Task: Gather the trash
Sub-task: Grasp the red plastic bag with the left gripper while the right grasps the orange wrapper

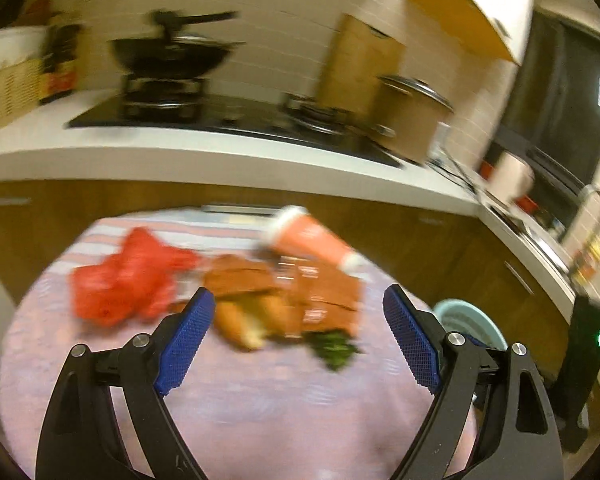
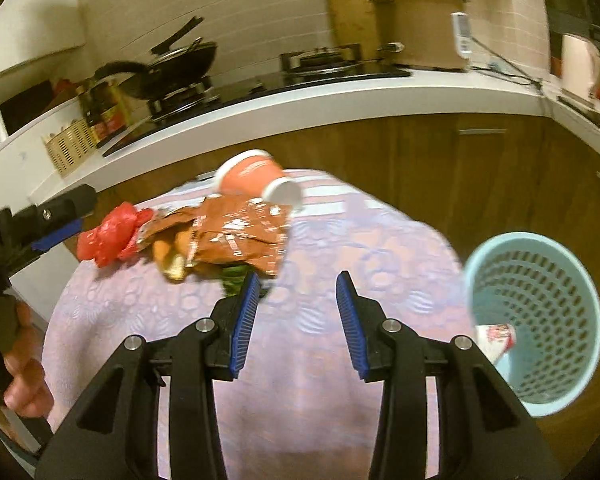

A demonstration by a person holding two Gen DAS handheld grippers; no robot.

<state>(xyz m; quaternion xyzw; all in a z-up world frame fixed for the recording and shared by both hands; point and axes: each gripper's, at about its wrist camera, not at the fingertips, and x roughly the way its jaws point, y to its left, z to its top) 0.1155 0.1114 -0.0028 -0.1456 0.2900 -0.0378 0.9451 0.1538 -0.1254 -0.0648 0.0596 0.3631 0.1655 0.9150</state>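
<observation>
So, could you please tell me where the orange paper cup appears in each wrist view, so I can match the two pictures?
Left wrist view: the orange paper cup lies on its side above centre, at the table's far edge, behind the brown wrapper.
Right wrist view: the cup is left of centre in the upper half, again just behind the wrapper.
Shared landmark: the blue basket, at right in both.

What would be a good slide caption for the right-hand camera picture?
Open right gripper above a round table of trash: orange cup, brown wrapper, red bag; blue bin beside it.
</observation>
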